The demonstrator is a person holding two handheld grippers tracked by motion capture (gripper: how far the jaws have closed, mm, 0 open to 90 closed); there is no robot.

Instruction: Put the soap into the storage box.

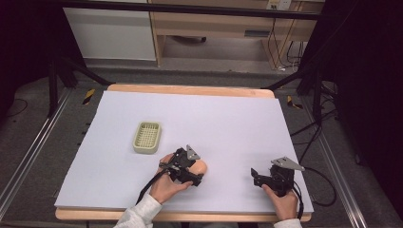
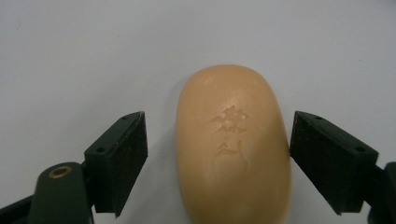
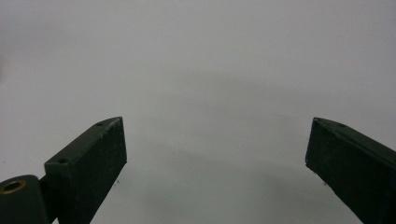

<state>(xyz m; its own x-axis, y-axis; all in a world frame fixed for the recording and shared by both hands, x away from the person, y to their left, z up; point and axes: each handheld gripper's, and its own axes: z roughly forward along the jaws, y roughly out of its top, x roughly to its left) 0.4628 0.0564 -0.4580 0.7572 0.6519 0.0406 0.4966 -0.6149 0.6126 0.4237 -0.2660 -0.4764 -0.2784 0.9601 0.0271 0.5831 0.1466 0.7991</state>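
Note:
A peach-coloured bar of soap (image 2: 232, 144) with a stamped mark lies on the white sheet, seen in the high view as the soap (image 1: 203, 166) near the front centre. My left gripper (image 2: 217, 130) is open around it: one jaw touches the soap's side, the other stands a little apart. In the high view the left gripper (image 1: 196, 172) lies low over the sheet in the person's hand. My right gripper (image 1: 256, 176) is held near the front right, and in its own view the right gripper (image 3: 217, 140) is open over bare sheet.
A pale green slotted soap dish (image 1: 147, 137) sits left of centre, apart from the soap. The white sheet (image 1: 228, 118) covers the wooden table. Black frame legs and cables stand beyond the table's sides.

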